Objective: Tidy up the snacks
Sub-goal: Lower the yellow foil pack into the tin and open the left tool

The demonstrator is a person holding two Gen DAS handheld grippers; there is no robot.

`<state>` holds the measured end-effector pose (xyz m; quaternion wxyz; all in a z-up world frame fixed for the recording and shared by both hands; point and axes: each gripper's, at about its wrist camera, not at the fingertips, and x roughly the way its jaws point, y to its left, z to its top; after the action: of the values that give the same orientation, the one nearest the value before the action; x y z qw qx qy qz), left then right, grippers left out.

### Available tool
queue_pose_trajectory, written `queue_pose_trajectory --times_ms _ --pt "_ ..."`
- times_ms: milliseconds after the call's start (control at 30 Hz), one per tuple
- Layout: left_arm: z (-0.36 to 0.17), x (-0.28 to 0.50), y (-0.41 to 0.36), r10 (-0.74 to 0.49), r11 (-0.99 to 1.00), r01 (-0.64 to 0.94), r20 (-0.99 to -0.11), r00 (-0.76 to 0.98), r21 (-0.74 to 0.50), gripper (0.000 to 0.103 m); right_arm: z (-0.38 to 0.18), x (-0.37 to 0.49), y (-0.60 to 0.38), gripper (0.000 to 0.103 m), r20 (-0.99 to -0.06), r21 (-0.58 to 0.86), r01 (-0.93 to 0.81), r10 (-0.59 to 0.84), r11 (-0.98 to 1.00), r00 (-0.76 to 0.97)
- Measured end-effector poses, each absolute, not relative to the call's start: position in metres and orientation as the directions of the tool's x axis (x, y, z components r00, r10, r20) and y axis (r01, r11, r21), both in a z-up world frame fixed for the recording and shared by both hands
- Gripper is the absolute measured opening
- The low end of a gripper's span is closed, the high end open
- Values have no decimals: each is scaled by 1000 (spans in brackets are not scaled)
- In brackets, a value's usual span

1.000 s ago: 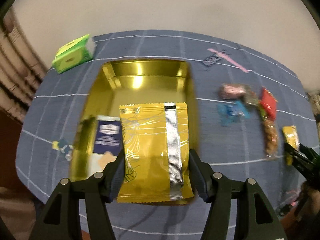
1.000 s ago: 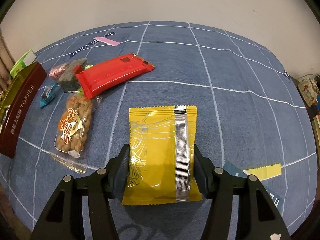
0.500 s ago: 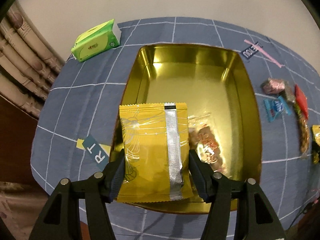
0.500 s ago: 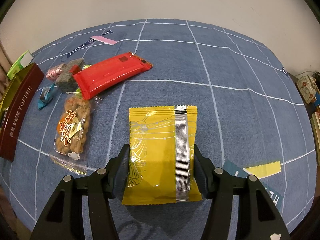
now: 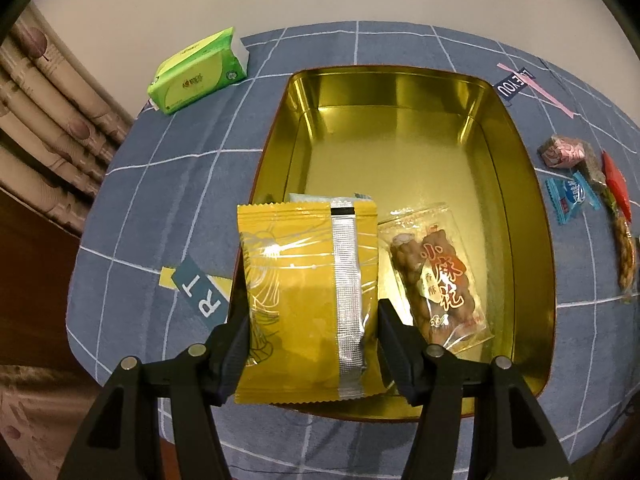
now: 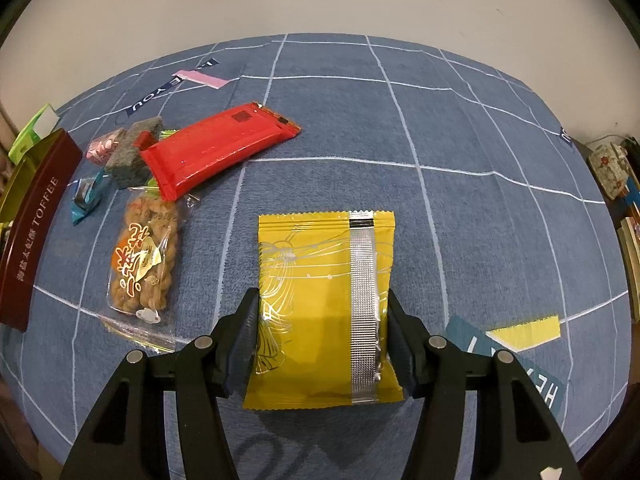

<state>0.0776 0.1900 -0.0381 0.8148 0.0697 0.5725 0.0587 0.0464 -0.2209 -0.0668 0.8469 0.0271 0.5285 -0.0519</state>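
Note:
My left gripper (image 5: 310, 336) is shut on a yellow snack packet (image 5: 304, 284) with a silver seam, held over the near left part of an open gold tin (image 5: 516, 184). Inside the tin lies a clear bag of brown twisted snacks (image 5: 436, 276), and a pale packet edge (image 5: 306, 197) shows behind the yellow one. My right gripper (image 6: 322, 328) is shut on a second yellow packet (image 6: 320, 300) above the blue checked cloth (image 6: 460, 120). To its left lie a red bar (image 6: 216, 152), a bag of twists (image 6: 142, 256), a grey block (image 6: 130, 156) and small wrapped sweets (image 6: 86, 196).
A green tissue pack (image 5: 200, 76) lies beyond the tin's far left corner. The tin's dark red side marked TOFFEE (image 6: 32, 232) stands at the left edge of the right wrist view. Curtains (image 5: 44, 120) hang left of the table. Shelves with objects (image 6: 616, 172) stand at right.
The left gripper has carried its yellow packet leftward and lower over the tin; the twist bag inside has come into view. The right gripper and its packet have stayed put.

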Motion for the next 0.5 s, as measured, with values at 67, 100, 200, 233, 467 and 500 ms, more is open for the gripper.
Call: queue_pose_trajectory --times_ms 67,100,200,233,467,500 --pt "-39 77 190 178 983 -14 -924 338 184 61 -67 46 -221 55 -899 -10 120 -61 993 433" --pt "-39 76 188 179 983 -13 -923 339 186 61 -66 47 -221 55 -900 -10 120 -61 993 432" --pt "-39 77 189 169 985 -18 -926 337 173 61 -66 47 -221 55 -902 -10 124 -62 992 428" --pt "-39 77 189 164 986 -20 -927 338 167 61 -66 48 -221 54 -903 -10 123 -62 992 425" --pt "-33 72 194 108 994 -20 -929 355 108 63 -66 49 -220 52 -907 -13 126 -65 992 416" --pt "-32 71 195 102 995 -21 -928 359 101 64 -66 49 -220 52 -907 -16 126 -68 992 415"
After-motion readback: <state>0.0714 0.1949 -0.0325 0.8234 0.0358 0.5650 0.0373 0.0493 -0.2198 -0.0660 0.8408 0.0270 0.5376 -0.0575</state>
